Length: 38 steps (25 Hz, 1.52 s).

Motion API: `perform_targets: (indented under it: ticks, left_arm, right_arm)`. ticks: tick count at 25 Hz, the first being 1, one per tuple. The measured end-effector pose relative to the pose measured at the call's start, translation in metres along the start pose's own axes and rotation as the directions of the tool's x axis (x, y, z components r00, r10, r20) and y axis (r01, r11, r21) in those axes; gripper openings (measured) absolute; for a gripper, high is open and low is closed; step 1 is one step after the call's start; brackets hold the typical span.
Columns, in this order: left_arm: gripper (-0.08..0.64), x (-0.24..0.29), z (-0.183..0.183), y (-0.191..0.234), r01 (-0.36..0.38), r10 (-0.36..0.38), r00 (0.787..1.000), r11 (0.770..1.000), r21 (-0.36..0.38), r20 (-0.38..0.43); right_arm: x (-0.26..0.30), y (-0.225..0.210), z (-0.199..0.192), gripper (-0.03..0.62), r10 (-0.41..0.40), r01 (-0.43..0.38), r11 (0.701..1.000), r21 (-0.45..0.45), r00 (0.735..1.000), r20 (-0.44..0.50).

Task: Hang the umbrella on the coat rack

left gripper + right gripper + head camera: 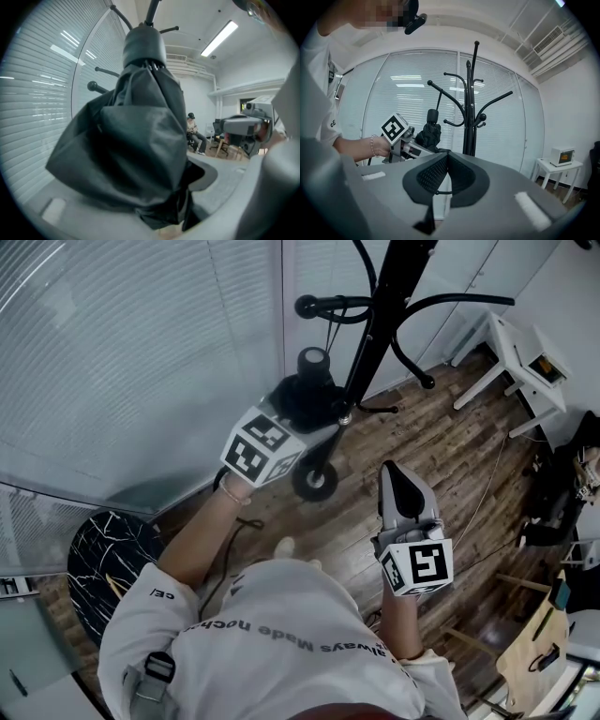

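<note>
The folded black umbrella point(307, 395) stands upright with my left gripper point(314, 420) shut on its bunched fabric, just left of the black coat rack's pole point(380, 320). In the left gripper view the umbrella point(136, 140) fills the space between the jaws, its cap pointing up toward the rack's hooks point(104, 72). My right gripper point(394, 472) is held lower and to the right, shut with nothing in it, its pads meeting point(446, 157). From the right gripper view I see the coat rack point(471, 108), the umbrella point(430, 133) and the left gripper point(417, 147) beside it.
The rack's round base point(314, 481) rests on the wooden floor by the blinds-covered glass wall. A white side table point(511, 357) stands at the right. A black marbled round table point(108, 559) is at lower left. A seated person point(194, 133) is farther off.
</note>
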State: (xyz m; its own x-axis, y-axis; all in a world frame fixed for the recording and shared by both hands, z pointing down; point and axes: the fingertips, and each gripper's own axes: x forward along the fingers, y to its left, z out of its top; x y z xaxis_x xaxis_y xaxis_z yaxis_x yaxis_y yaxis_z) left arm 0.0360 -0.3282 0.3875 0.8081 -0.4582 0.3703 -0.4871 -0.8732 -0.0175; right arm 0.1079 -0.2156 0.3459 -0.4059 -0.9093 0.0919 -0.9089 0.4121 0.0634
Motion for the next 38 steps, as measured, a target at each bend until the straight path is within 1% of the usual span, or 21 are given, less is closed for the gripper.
perform_targets:
  ticks: [8,17,20,25,32,35,38]
  left_arm:
    - [0.302,0.003,-0.008,0.000,-0.003,0.003,1.000,1.000,-0.002,-0.007]
    - [0.311,0.005,-0.005,0.002,-0.019,0.018,1.000,1.000,0.006,0.023]
    - [0.325,0.005,-0.004,0.004,-0.030,0.030,0.999,1.000,0.008,0.036]
    - [0.365,0.000,0.001,0.005,-0.047,0.045,0.996,0.999,0.019,0.080]
    - [0.385,-0.014,0.010,0.005,-0.068,0.065,0.988,0.998,0.011,0.140]
    - [0.390,-0.024,0.018,0.005,-0.096,0.093,0.979,0.995,0.006,0.179]
    - [0.391,-0.041,0.029,0.009,-0.148,0.143,0.963,0.989,0.007,0.230]
  right_arm:
    - [0.001,-0.009,-0.010,0.002,-0.015,0.015,1.000,0.011,1.000,-0.017]
    - [-0.001,-0.009,-0.008,0.002,-0.015,0.015,1.000,0.014,1.000,-0.007]
    - [-0.002,-0.008,-0.007,0.002,-0.012,0.012,1.000,0.013,1.000,-0.003]
    - [-0.003,-0.005,-0.007,0.002,-0.008,0.007,1.000,0.011,1.000,0.002]
    - [-0.006,-0.002,-0.006,0.002,-0.006,0.006,1.000,0.010,1.000,0.009]
    - [-0.009,-0.001,-0.006,0.002,-0.006,0.006,1.000,0.013,1.000,0.012]
    - [-0.011,0.000,-0.007,0.002,-0.005,0.004,1.000,0.015,1.000,0.012]
